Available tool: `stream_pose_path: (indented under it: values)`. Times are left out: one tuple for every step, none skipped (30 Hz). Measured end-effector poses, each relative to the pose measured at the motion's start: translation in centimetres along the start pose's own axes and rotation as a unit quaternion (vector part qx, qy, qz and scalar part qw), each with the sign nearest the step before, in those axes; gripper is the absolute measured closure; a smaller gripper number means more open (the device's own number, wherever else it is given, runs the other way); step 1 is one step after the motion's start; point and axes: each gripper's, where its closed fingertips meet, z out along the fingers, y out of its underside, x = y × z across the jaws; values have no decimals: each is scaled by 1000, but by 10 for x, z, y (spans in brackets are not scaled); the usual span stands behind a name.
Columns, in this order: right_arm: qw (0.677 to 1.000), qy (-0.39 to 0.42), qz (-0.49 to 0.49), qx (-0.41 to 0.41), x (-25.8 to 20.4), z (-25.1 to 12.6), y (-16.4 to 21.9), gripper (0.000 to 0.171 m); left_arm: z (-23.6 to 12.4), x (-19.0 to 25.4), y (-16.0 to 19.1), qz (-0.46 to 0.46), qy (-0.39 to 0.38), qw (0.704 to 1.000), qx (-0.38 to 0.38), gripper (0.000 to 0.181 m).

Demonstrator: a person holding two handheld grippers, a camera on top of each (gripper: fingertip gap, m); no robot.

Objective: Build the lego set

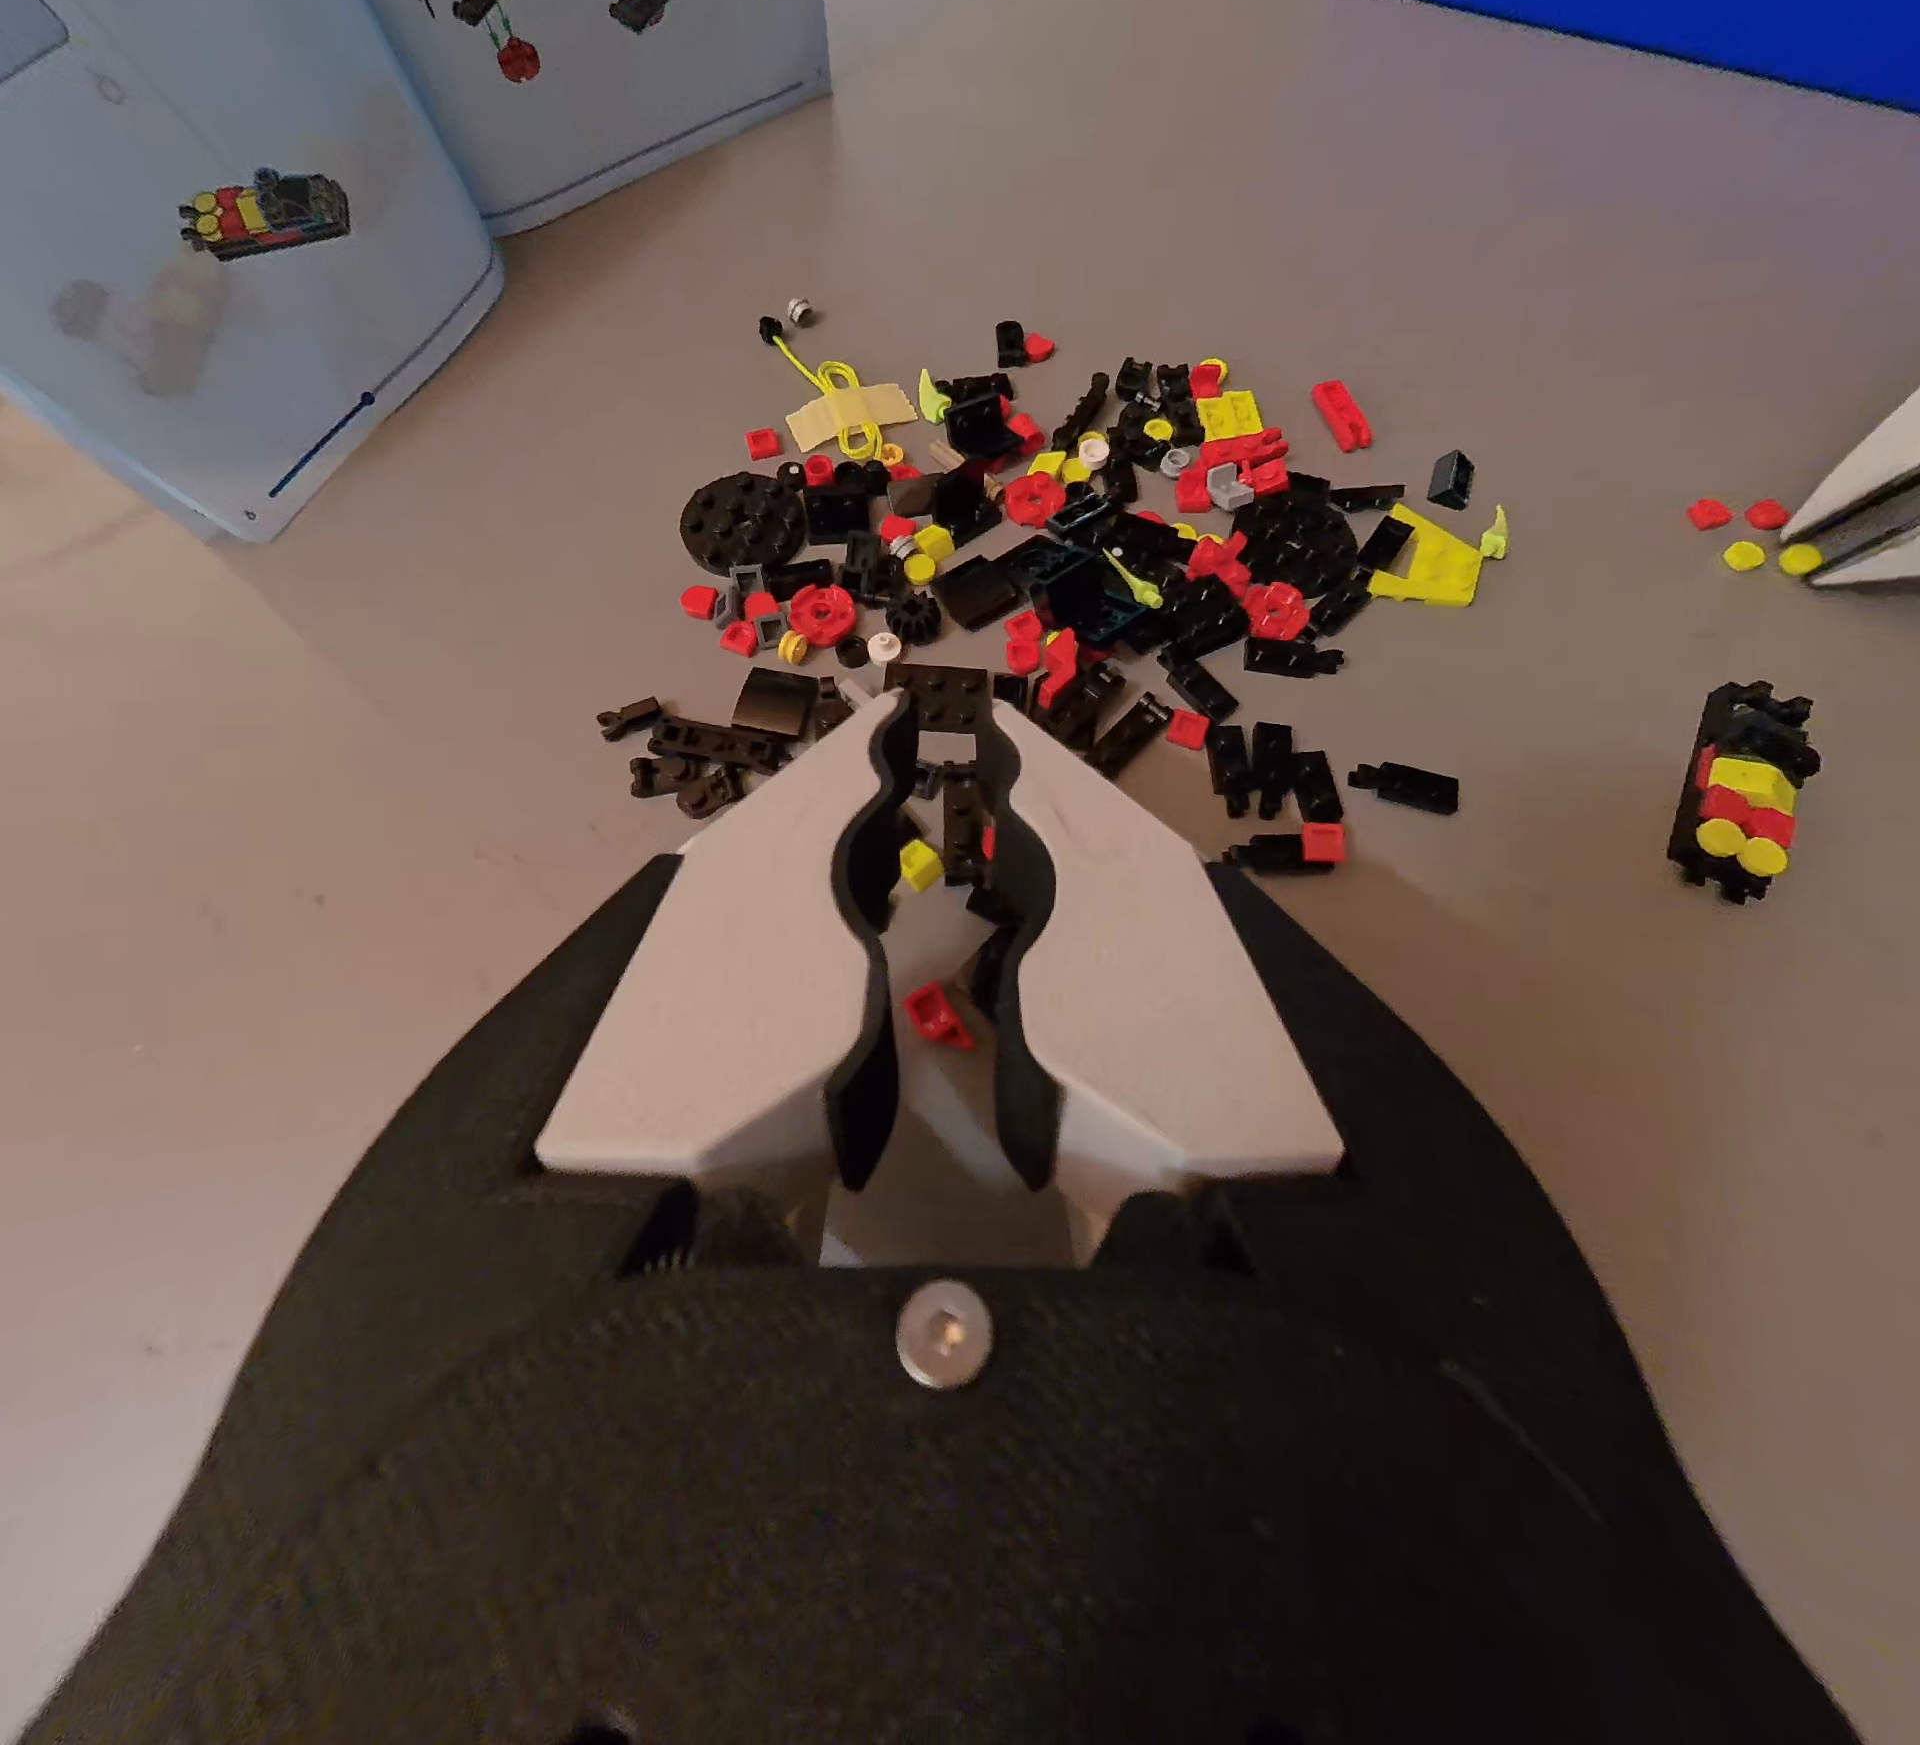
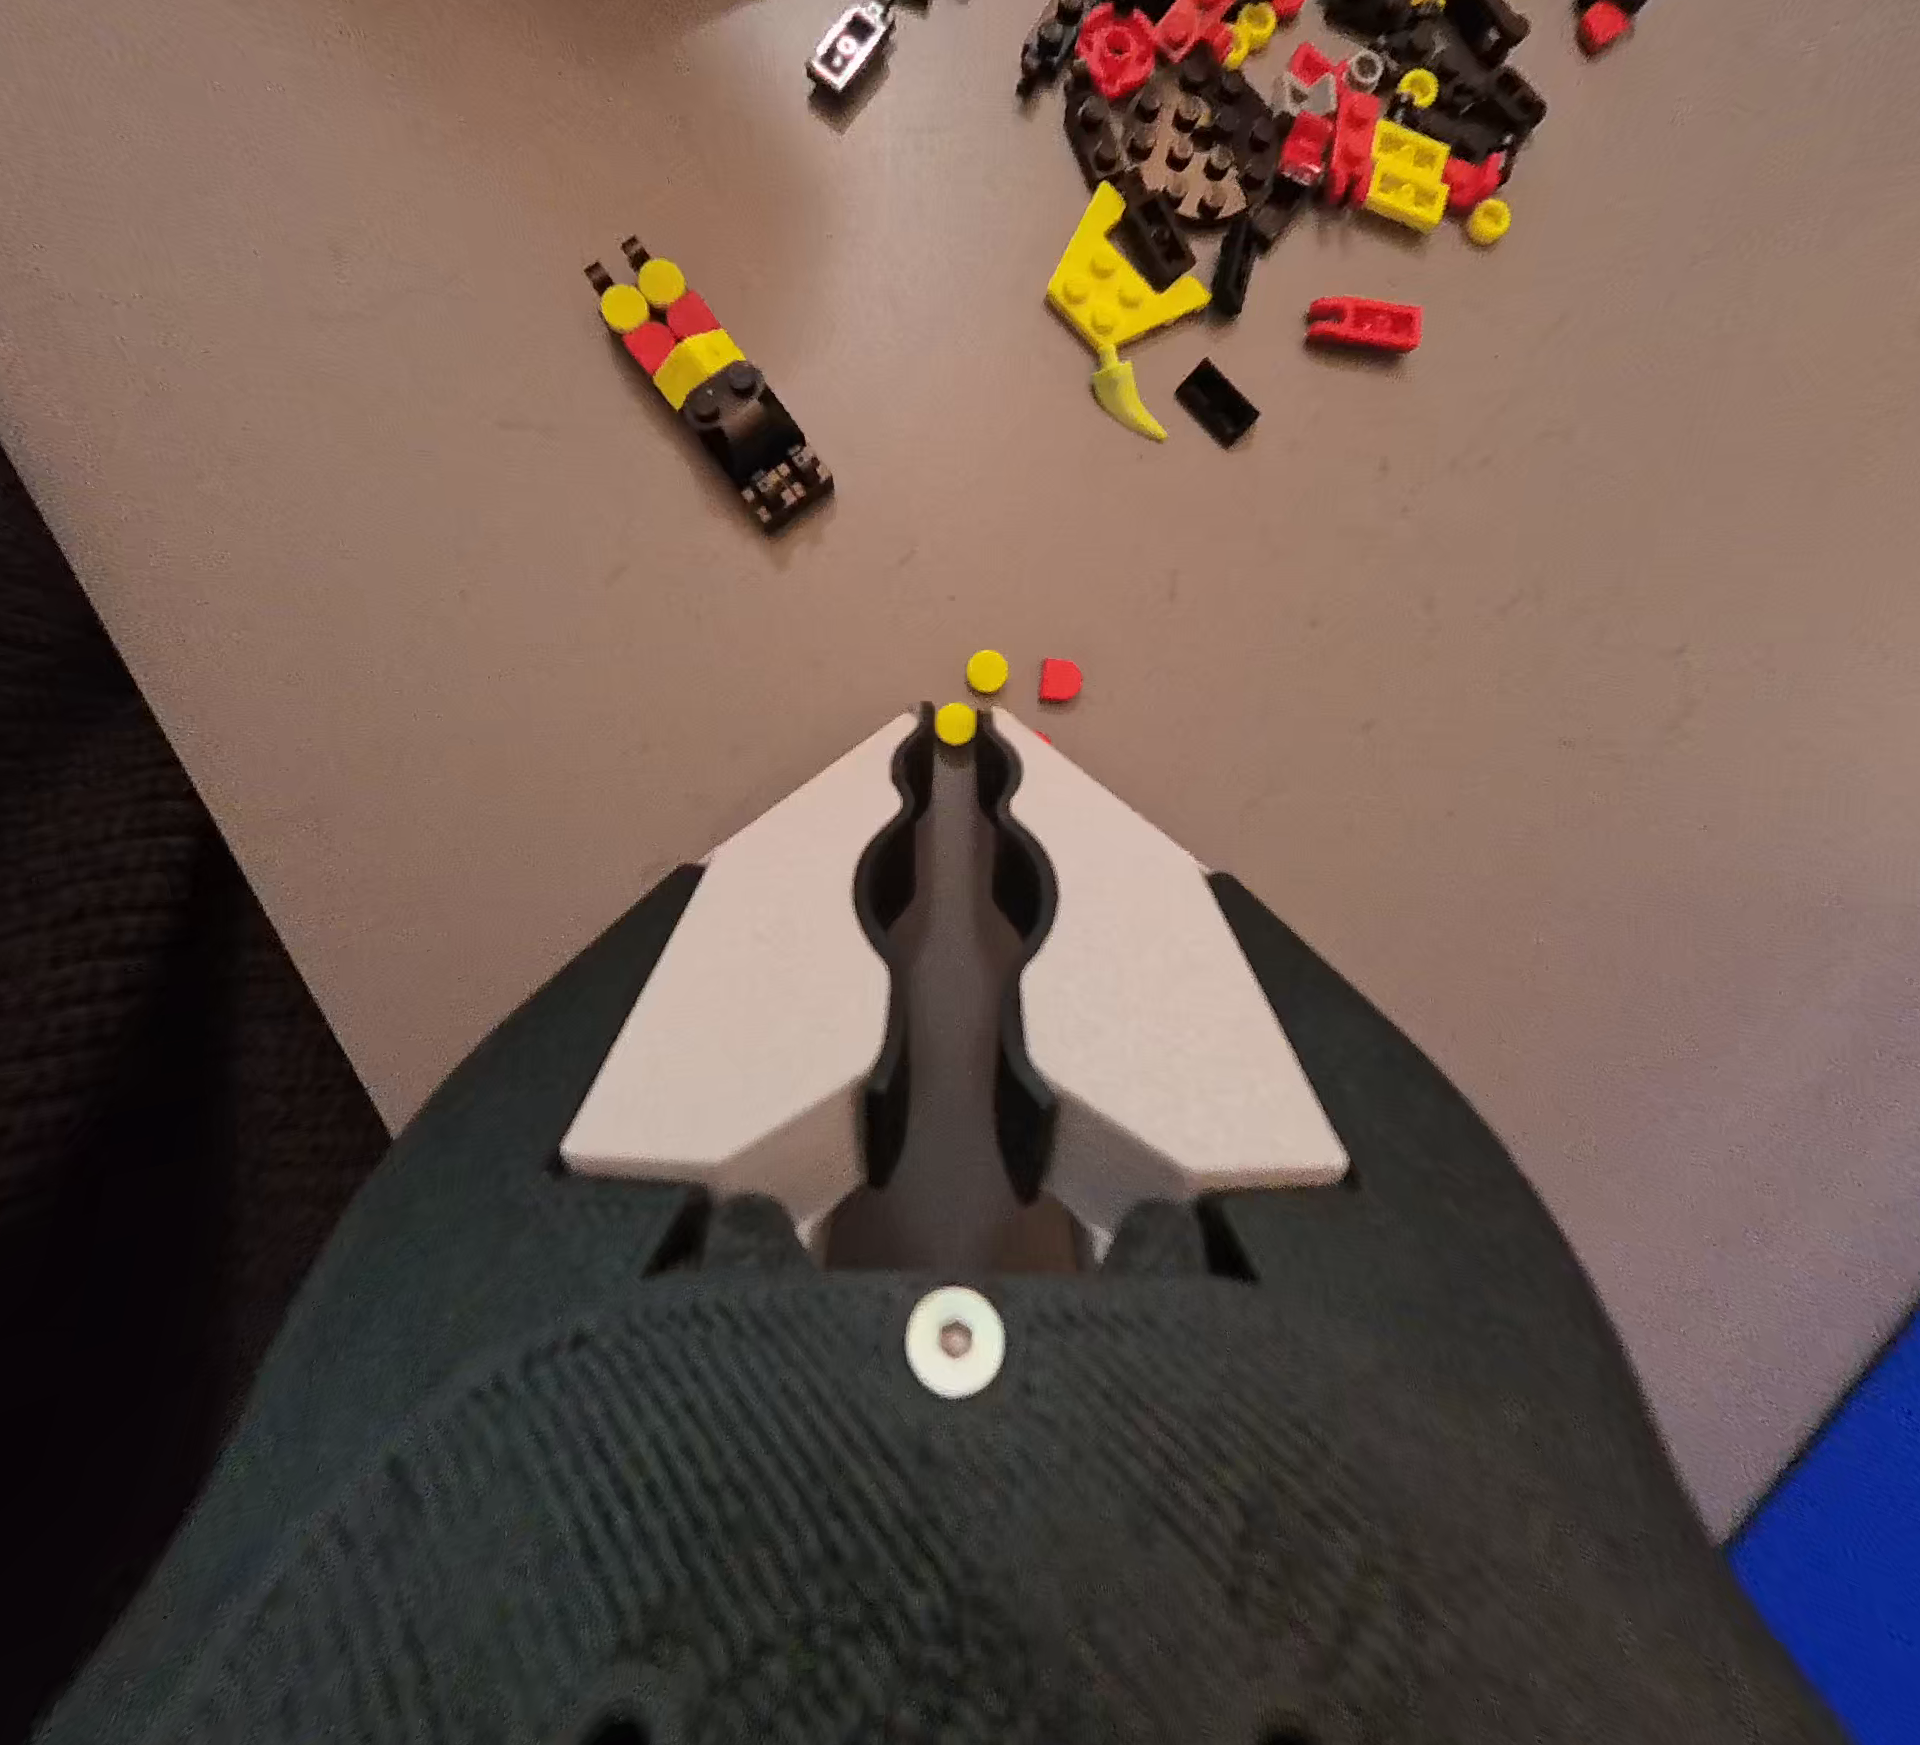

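left wrist view: left gripper over near edge of loose brick pile, jaws slightly apart, holding nothing. sub-assembly well to its right.

right wrist view: right gripper tips bracket a yellow round tile, narrow gap; grip uncertain. sub-assembly ahead-left, long axis diagonal; right gripper nearer.

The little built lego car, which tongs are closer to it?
Right. The right tongs sit just beside the little car, by two yellow dots. The left tongs are over the loose pile.

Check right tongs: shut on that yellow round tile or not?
Cannot tell. The right tongs flank the yellow round tile at the tips, nearly closed; contact isn't visible.
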Motion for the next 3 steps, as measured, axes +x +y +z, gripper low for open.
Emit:
stream_pose_path:
  values:
    - [1000, 0, 2, 0, 1, 0, 0, 165, 0, 0, 0, 0, 1, 1000, -1, 173]
    - [1000, -2, 5, 0, 1, -1, 1, 164, 0, 1, 0, 1, 1, 1000, -2, 173]
    - [1000, -7, 7, 3, 1, -1, 0, 162, 1, 1, 0, 2, 2, 1000, -2, 173]
